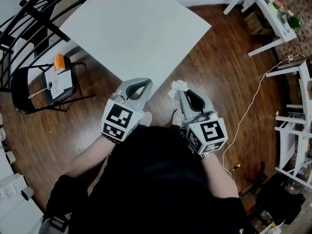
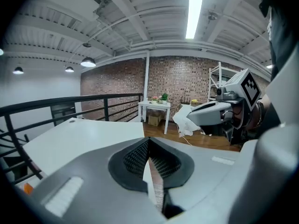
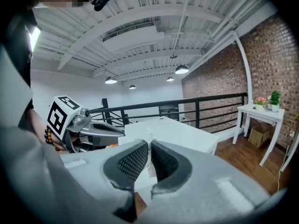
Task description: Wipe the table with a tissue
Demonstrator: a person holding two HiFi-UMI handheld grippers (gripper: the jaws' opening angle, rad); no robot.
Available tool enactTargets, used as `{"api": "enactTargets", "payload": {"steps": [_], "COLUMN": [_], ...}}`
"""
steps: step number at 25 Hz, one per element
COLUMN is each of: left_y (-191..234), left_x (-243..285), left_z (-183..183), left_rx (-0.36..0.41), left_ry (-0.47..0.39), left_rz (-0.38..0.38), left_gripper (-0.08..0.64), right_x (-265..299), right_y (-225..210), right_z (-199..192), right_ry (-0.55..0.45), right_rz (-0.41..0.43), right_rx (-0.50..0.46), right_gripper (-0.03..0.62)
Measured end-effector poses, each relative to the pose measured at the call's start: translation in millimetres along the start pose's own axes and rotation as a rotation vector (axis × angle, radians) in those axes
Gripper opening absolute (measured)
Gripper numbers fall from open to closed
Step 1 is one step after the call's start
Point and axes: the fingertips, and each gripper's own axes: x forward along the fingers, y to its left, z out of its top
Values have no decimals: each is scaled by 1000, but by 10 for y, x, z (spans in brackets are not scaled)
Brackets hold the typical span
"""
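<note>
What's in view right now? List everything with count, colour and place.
table: one, white, ahead of both tools
tissue: one, white, pinched in the right tool, beside the table's near edge
chair: one, black, left of the table, white things on its seat
orange item: one, on the chair
railing: one, black, beyond the table
side table: one, white, by the brick wall, small plants on top
floor: brown wood
left tool: one, grey, jaws together, nothing between
right tool: one, grey, shut on the tissue
person's top: black, bottom of head view
</note>
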Motion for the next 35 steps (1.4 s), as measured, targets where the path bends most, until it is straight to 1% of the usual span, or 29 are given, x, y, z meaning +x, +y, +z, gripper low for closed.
{"api": "enactTargets", "payload": {"steps": [4,7,12,16,20,24,27,32,35], "left_y": [-79,-166,-394,-479,-522,-387,-246,76,230], "left_x": [176,249,461,508,520,547,588,614,612], "left_z": [58,53,133,161,141,142,149,186,159], "left_rx": [-30,-78,-141,-185,-188,-186,-195,-188,-196], "left_ry": [9,11,6,11,25,20,2,-37,-46], "left_rz": [108,191,288,360,396,416,422,425,421], "left_gripper": [15,15,15,15,15,15,15,15,15], "right_x": [45,22,-32,-39,39,240,358,635,806], "right_y": [-254,-406,-691,-790,-790,-738,-735,-726,-688], "right_z": [10,3,-50,-114,-167,-107,-8,170,210], "right_ry": [18,30,44,58,73,84,91,103,117], "right_rz": [112,189,298,373,422,452,453,434,428], "right_rx": [-26,-58,-87,-88,-88,-120,-154,-215,-240], "right_gripper": [12,12,12,12,12,12,12,12,12]}}
